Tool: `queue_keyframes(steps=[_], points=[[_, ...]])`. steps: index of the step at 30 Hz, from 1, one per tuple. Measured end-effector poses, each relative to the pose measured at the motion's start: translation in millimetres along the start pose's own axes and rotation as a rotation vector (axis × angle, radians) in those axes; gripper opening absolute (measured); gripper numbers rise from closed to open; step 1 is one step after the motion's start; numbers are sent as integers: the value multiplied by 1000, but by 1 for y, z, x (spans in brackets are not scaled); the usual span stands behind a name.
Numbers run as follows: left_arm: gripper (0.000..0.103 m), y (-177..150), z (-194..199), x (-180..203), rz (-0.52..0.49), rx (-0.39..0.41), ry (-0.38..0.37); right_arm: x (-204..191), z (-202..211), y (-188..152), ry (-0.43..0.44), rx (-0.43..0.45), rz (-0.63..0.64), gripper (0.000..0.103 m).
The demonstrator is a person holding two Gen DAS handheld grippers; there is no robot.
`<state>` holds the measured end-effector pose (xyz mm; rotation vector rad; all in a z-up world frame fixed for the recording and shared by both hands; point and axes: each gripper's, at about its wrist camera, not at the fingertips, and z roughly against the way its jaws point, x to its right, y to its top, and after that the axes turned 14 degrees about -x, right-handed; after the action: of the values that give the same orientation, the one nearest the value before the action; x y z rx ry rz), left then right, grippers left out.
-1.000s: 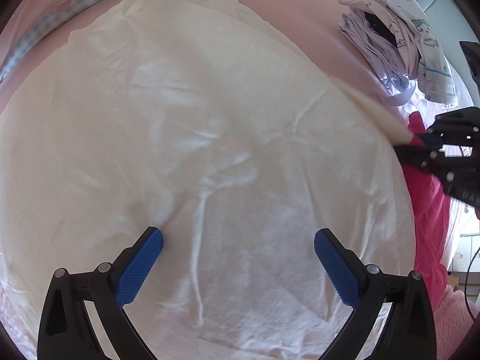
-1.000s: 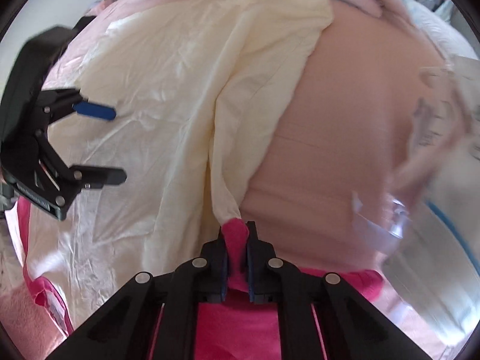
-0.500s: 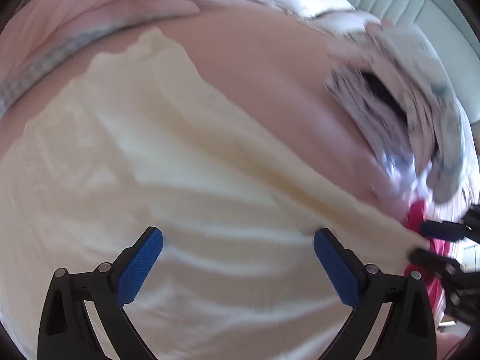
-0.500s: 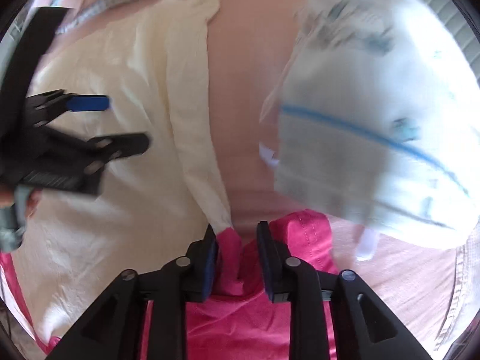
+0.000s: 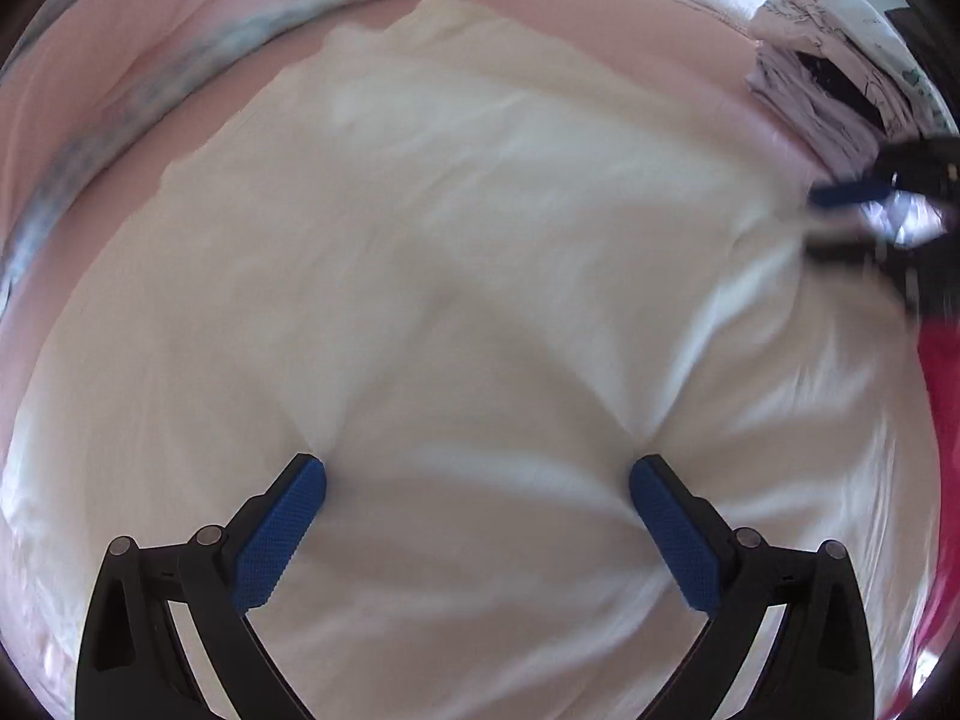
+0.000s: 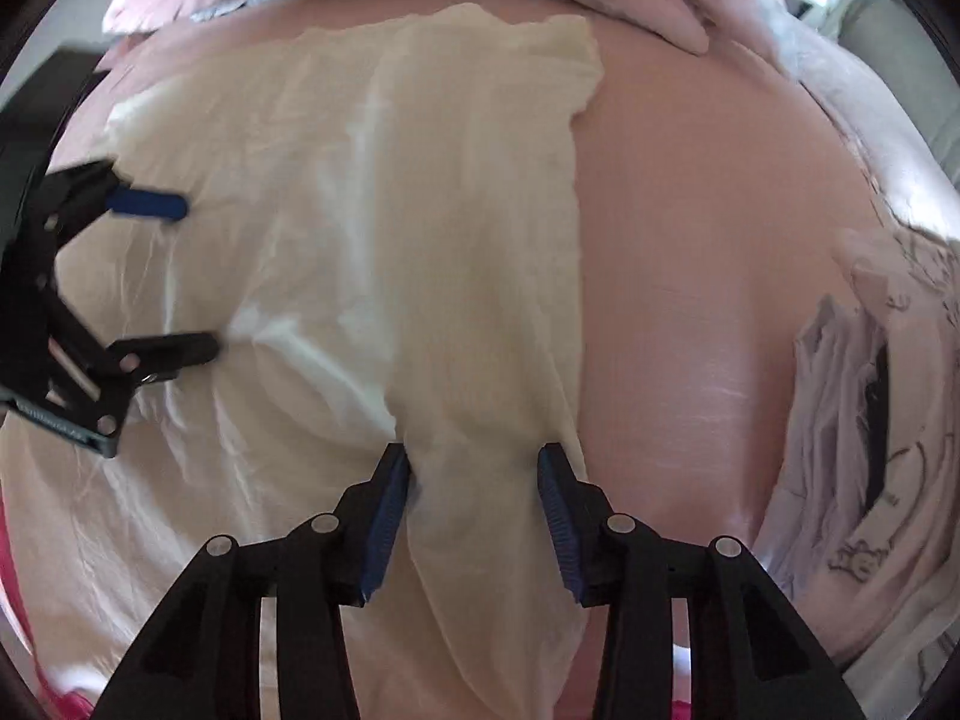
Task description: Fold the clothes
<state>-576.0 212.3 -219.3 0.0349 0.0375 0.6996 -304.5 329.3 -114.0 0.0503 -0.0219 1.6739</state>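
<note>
The cream garment [image 5: 456, 276] lies spread on the pink bed sheet [image 6: 708, 276], wrinkled, with one side folded over in a long strip; the left gripper [image 5: 477, 531] points down at it with jaws wide apart and nothing between them; the right gripper [image 6: 474, 516] has just been opening its jaws, and they now stand apart over the folded strip, not pressing it; a pile of pale printed clothes [image 6: 864, 450] lies to the right, apart from the garment.

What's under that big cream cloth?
The cream cloth lies on a pink sheet; a magenta garment peeks out at its edge. The rest beneath is covered.
</note>
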Motion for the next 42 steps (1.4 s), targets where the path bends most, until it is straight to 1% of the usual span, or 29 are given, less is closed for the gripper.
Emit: queue_keyframes(steps=[1,3,5,7,9,10,12,13,14,15,17,19,21,23,25,26,29,30,32,33,34,35,36,37,38,39,40,41,42], points=[[103,-10,0,-13,17,-20,-8,7,5,0,-47,-14,-24,41],[103,-19,5,-35,63,-34,-67,17,18,2,-46,-28,-62,41],[103,-16,14,-51,126,8,-106,17,31,9,-7,-14,-59,43],[103,-3,19,-56,144,47,-106,-2,40,26,22,27,18,44],[103,15,15,-58,172,72,-99,-30,39,48,10,82,113,44],[103,22,11,-61,190,72,-104,-42,33,60,-2,91,131,44],[103,31,1,-68,214,62,-129,-55,13,83,3,71,137,44],[103,30,-4,-71,213,53,-133,-39,7,85,14,51,128,44],[103,27,-6,-73,188,52,-116,-26,2,89,28,35,116,47],[103,19,-8,-74,150,38,-85,-20,-2,98,46,35,91,50],[103,2,-11,-77,71,8,-22,1,0,108,28,16,33,49],[103,-19,-11,-90,59,-11,-23,28,5,110,-91,-28,-65,49],[103,-34,-8,-110,99,-41,-42,59,10,111,-175,-73,-183,49],[103,-36,-1,-125,135,-33,-36,86,21,115,-120,-80,-271,49],[103,-26,4,-135,155,14,-59,85,35,129,-95,-28,-223,50],[103,-16,4,-139,166,31,-63,78,39,139,-104,1,-177,52],[103,19,0,-145,187,80,-84,56,33,175,-99,34,-74,52],[103,31,-2,-146,191,96,-93,52,26,185,-79,28,-55,52],[103,48,-12,-148,177,77,-82,41,6,201,-87,-6,-7,52],[103,50,-18,-149,150,56,-44,38,-2,208,-92,-18,13,59],[103,45,-21,-151,97,52,-7,45,-2,212,-106,-14,13,68],[103,38,-20,-155,60,61,15,57,-1,215,-122,-20,-6,72],[103,30,-20,-163,47,48,42,70,0,218,-130,-30,-27,73],[103,22,-18,-175,64,35,43,87,1,222,-136,-49,-59,73],[103,15,-17,-187,82,23,43,100,4,226,-221,-56,-93,72],[103,6,-15,-203,119,14,45,115,7,230,-288,-60,-131,60],[103,-2,-13,-217,156,11,33,133,12,236,-288,-55,-181,58],[103,-11,-10,-234,204,22,30,148,16,246,-261,-48,-227,59],[103,-18,-6,-249,254,39,27,157,16,267,-139,-35,-263,59]])
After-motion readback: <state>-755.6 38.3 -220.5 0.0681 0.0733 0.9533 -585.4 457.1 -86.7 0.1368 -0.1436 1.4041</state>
